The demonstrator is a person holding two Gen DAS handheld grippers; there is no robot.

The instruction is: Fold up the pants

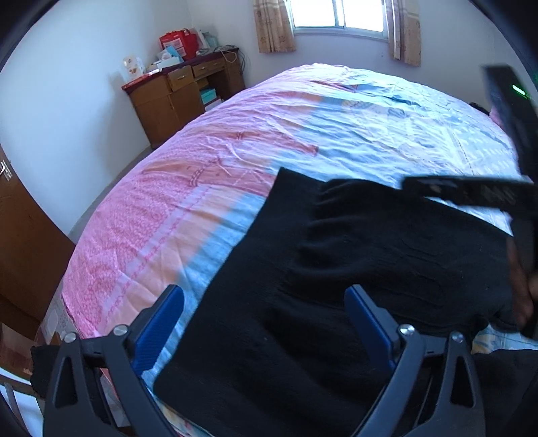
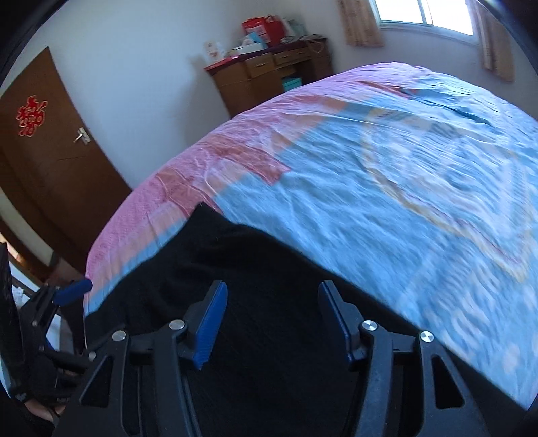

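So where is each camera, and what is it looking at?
Left wrist: rides the left gripper, looking down at black pants on the bed; the right gripper shows blurred at the right edge.
Right wrist: rides the right gripper above the pants; the left gripper peeks in left.
Both share pants, bed, desk, window.

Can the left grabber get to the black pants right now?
Probably yes. The left gripper is open and hovers right over the black pants lying on the bedspread, with nothing between them. The right gripper is beside it, not blocking.
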